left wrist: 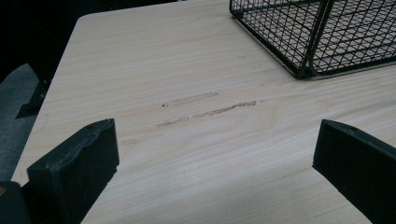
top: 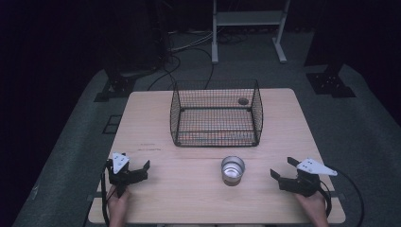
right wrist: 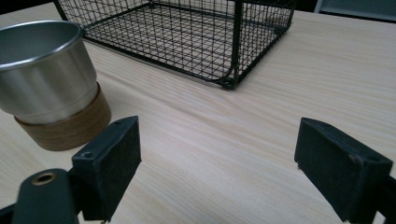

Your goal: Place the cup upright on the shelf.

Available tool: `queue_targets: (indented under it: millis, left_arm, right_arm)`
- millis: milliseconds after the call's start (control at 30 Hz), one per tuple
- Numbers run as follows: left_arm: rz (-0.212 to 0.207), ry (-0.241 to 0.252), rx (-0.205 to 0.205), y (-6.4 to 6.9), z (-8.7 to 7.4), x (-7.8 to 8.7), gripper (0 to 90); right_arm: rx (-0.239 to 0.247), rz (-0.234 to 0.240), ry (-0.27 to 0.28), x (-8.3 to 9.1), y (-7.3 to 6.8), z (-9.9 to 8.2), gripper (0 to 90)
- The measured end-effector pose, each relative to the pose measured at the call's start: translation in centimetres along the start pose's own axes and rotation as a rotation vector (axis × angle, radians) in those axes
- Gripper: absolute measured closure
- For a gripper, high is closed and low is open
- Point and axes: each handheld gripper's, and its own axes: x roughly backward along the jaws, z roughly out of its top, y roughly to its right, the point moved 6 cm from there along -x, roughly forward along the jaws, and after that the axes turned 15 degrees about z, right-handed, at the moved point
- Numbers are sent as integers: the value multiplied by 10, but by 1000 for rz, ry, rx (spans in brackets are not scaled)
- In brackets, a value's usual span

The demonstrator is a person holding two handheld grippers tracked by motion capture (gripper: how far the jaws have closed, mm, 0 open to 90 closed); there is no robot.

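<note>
done: nothing yet | left claw gaping, empty, lower left | right claw gaping, empty, lower right | cup centre, before basket | left: grasp, likely basket it

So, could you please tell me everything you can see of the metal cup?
The cup is a small, round, shiny metal tumbler with a brown band, wood or cork by its look, round its base. It stands upright and open-topped on the table, just in front of the wire basket and apart from it. It looks empty. Nothing but the table touches it; the right gripper sits open to its right.
</note>
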Motion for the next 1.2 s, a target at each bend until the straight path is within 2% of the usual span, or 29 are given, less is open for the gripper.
queue_targets:
  millis: [267,467,667,833,1200]
  left_arm:
    - [2,-1,1,0,0,0,0]
    - [1,-3,-3,1,0,0,0]
    - [1,-4,-3,0,0,0,0]
    - [1,-4,-2,0,0,0,0]
    - [1,-4,-1,0,0,0,0]
  right_arm:
    - [15,44,5,-3,-12,5,138]
    - [55,79,-4,-8,-26,9,138]
    - [77,100,-14,-11,-33,10,138]
    - [60,121,-18,-12,-36,11,138]
    - [97,173,-32,-18,-52,15,138]
